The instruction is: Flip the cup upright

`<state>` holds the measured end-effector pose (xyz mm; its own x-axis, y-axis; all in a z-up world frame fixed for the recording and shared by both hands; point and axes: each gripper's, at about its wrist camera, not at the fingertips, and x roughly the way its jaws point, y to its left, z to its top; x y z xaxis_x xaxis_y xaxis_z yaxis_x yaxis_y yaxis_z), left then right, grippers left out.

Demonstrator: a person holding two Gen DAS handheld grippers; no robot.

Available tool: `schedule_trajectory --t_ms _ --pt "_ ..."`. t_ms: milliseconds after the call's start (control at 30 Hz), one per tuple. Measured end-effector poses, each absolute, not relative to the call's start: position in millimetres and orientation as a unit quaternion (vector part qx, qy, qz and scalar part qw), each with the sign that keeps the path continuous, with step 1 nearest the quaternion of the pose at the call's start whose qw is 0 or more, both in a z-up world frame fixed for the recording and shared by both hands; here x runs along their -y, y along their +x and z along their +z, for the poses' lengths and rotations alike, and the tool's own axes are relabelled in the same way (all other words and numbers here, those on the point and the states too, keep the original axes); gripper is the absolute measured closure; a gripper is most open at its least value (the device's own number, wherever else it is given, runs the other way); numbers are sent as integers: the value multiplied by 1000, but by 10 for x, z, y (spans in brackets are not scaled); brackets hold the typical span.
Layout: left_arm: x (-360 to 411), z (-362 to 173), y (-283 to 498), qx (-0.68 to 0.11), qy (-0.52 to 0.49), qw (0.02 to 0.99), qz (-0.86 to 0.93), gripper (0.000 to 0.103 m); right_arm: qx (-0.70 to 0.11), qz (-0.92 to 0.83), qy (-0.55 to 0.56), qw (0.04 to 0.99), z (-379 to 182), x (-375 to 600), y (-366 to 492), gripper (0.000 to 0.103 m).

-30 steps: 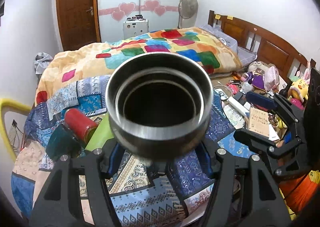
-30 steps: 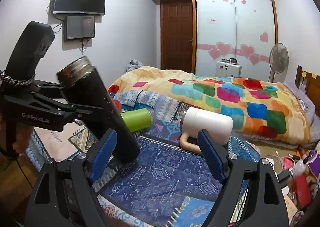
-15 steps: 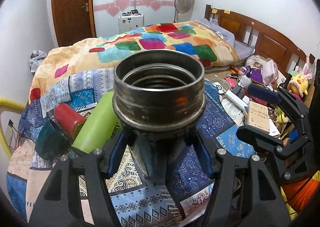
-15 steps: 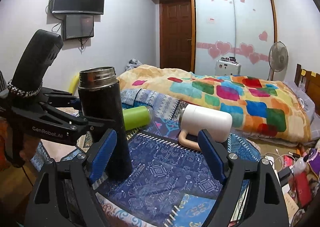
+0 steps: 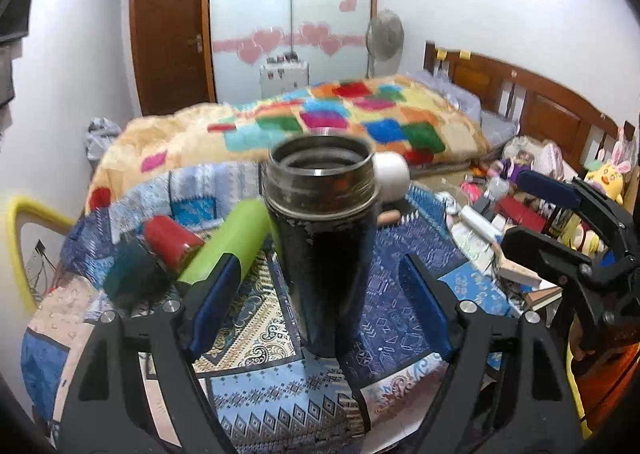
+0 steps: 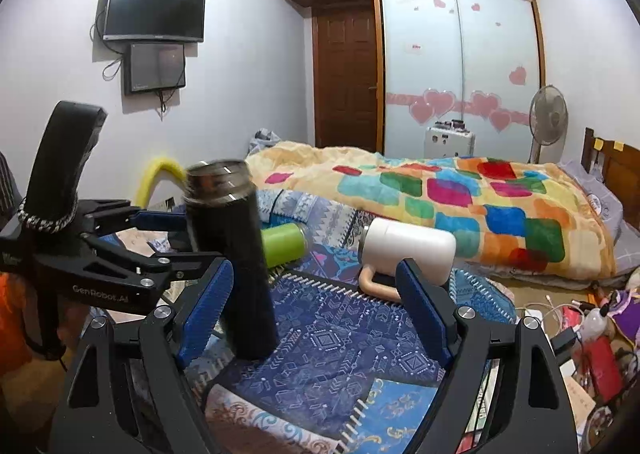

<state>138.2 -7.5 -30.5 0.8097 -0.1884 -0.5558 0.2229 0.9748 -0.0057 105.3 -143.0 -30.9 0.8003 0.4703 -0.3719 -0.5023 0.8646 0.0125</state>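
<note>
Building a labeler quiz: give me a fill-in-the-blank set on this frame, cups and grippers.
The black cup stands ____ on the patterned cloth.
The left gripper is ____, its fingers apart from the black cup.
The white mug lies on its ____.
The cup lying just left of the white mug is ____.

Missing words: upright; open; side; green

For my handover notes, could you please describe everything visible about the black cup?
The black cup is a tall, dark, glossy cylinder with a bare-metal threaded rim and no lid. It stands mouth up on the blue patterned cloth, leaning slightly in the right wrist view. The left gripper is open, its jaws on either side of the cup and apart from it. A green bottle lies beside it.
</note>
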Motion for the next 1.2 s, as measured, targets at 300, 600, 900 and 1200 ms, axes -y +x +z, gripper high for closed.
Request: schedule_trajectory --t_ms 300,600,900,1200 --pt "-5 60 531 -175 18 983 -61 20 -121 253 -15 960 82 1411 482 21" --pt "-88 246 -99 -92 -7 995 -29 12 -70 248 9 966 222 1372 14 18" --pt "-117 253 -325 -66 -20 997 -21 3 -54 227 17 972 174 1311 -199 1" --pt "-130 212 -369 -66 -16 998 -7 0 -58 216 22 974 119 1338 -231 0"
